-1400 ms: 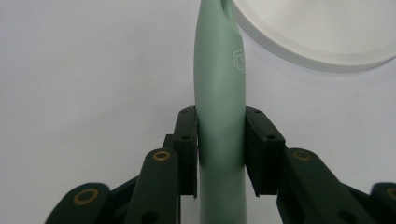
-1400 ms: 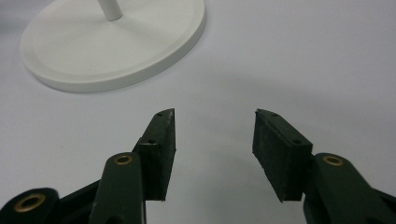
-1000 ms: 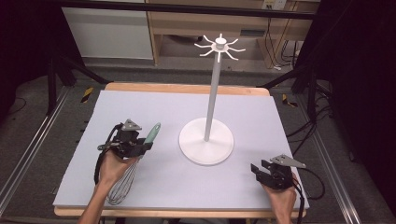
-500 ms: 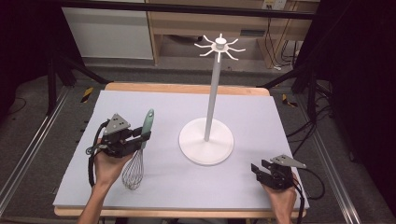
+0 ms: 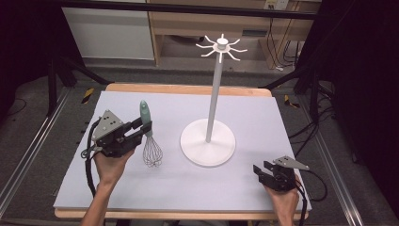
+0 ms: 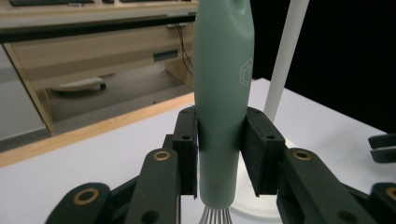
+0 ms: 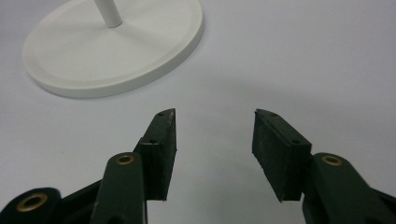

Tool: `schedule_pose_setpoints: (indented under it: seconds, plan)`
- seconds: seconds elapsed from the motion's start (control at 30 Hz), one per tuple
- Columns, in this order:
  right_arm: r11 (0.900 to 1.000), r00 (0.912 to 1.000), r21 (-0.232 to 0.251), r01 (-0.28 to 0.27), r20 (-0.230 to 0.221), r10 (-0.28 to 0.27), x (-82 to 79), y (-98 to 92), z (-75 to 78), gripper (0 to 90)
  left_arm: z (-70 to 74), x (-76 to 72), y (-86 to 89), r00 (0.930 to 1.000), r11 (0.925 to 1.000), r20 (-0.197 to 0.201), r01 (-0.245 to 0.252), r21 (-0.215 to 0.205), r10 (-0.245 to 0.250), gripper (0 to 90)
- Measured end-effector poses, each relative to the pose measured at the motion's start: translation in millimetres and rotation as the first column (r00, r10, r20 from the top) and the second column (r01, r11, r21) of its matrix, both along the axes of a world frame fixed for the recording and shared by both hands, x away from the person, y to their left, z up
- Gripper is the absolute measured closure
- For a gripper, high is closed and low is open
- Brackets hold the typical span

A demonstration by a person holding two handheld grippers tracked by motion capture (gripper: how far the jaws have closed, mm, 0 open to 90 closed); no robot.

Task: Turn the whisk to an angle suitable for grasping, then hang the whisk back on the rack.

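A whisk (image 5: pixel 152 151) with a pale green handle and wire loops hangs upright, handle up, above the left part of the grey mat (image 5: pixel 263 117). My left gripper (image 5: pixel 141 128) is shut on its handle. In the left gripper view the pads (image 6: pixel 187 149) press both sides of the green handle (image 6: pixel 223 70), low down near the wires. A white hook stand (image 5: pixel 207 143) rises from its round base at the mat's middle. My right gripper (image 5: pixel 259 170) rests near the front right corner; its jaws (image 7: pixel 214 140) stand apart with nothing between them, pointing at the stand's base (image 7: pixel 116 56).
The stand's top carries several thin white hooks (image 5: pixel 221 46). Its pole (image 6: pixel 282 60) stands just right of the held whisk in the left gripper view. The wooden table edge (image 5: pixel 188 88) frames the mat. Shelving (image 5: pixel 211 28) sits behind the table.
My left hand has lifted the whisk off the mat and turned it from lying flat to hanging upright, handle up. The right hand has stayed in place.
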State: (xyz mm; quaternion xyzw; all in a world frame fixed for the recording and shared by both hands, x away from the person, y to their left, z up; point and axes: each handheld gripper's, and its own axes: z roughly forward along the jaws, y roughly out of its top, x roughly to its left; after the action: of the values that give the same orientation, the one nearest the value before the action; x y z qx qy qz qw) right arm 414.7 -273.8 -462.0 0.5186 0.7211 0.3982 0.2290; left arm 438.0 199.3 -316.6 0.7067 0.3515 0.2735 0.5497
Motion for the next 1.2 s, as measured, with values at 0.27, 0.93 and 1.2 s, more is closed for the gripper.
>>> schedule_pose_setpoints:
  seconds: [0.27, 0.93, 1.2]
  plan:
    - [1.0, 1.0, 0.01, 0.001, -0.002, -0.001, -0.6, -0.3, 0.6, 50.0, 6.3, -2.8, -2.3, 0.9995, 0.9996, 0.029, 0.011, -0.026, -0.011, 67.5]
    - [1.0, 1.0, 0.006, 0.0, 0.006, 0.0, -0.3, 1.0, 2.0, 50.0, 30.2, -16.1, -16.4, 0.9913, 0.9928, 0.096, 0.097, -0.071, -0.09, 67.5]
    - [1.0, 0.9999, 0.002, 0.001, 0.013, -0.001, 0.5, -0.3, 2.1, 49.9, 43.0, -17.9, -24.9, 0.9852, 0.9874, 0.112, 0.138, -0.076, -0.129, 67.5]
